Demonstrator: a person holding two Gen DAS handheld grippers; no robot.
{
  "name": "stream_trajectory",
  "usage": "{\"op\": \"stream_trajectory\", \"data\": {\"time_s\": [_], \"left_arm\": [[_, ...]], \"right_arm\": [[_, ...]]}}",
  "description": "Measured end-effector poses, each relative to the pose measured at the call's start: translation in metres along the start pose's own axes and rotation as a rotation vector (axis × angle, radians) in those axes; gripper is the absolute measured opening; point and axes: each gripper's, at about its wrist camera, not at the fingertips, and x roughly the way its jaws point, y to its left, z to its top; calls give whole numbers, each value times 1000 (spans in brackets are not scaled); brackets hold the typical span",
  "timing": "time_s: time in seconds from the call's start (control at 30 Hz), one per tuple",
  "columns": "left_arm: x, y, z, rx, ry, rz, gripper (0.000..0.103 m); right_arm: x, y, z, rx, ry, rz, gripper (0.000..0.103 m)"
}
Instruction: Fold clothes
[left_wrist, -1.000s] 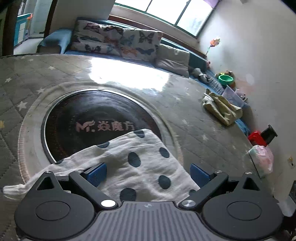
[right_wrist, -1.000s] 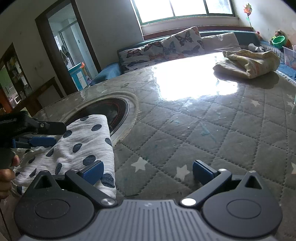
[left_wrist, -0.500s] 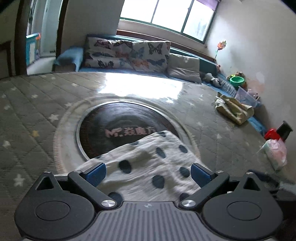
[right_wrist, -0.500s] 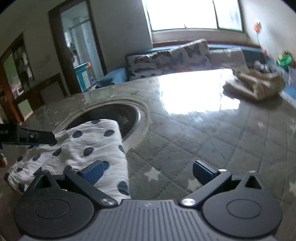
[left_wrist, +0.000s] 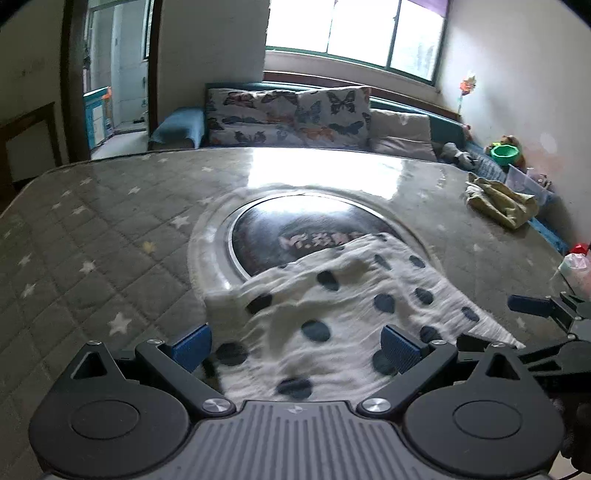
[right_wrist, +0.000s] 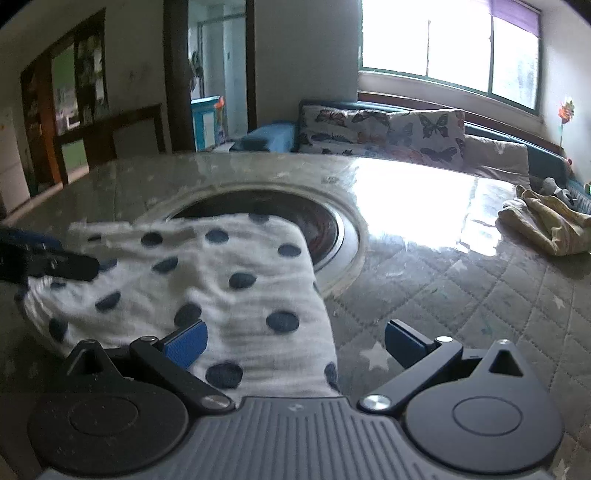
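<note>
My left claw (left_wrist: 297, 349) stands with its blue pads wide apart, nothing between them but the cloth (left_wrist: 332, 314) lying below. My right claw (right_wrist: 295, 343) is spread just as wide; its left pad hangs over the cloth (right_wrist: 221, 280), its right pad over bare table (right_wrist: 461, 295).

The cloth is white with dark dots, folded into a rough rectangle. It lies on the quilted, star-printed table (left_wrist: 110, 236), near my edge, with its far end overlapping the round dark glass inset (left_wrist: 295, 225) set in the table's middle. Whether the pads touch the fabric I cannot tell.

In my left view the right claw's arm and one blue pad (left_wrist: 528, 306) show at the right, just beside the cloth's near corner. In my right view the left claw (right_wrist: 44, 258) reaches in from the left, over the cloth's far side, blurred.

A crumpled yellow garment (left_wrist: 498, 201) sits well apart at the table's far right edge (right_wrist: 546, 225).

As for containers: a green bowl (left_wrist: 504, 151) stands on the bench by the wall; its contents I cannot see. Beside it is a clear plastic bin (left_wrist: 528, 181), too small to tell what it holds.
</note>
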Motion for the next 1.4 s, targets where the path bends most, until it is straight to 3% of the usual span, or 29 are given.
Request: {"op": "stream_trajectory", "data": {"time_s": [0.17,0.73,1.4], "left_arm": [[-15,9,-7,-53,-9,26,100],[-56,28,-45,-161,37,151,103],[-41,33,-75,-189,136,192,103]], "right_arm": [[-7,-4,-8,9,13,-11,103],[-32,-37,-40,235,66,-3,103],[-29,-15,-46,108,94,-92,103]]}}
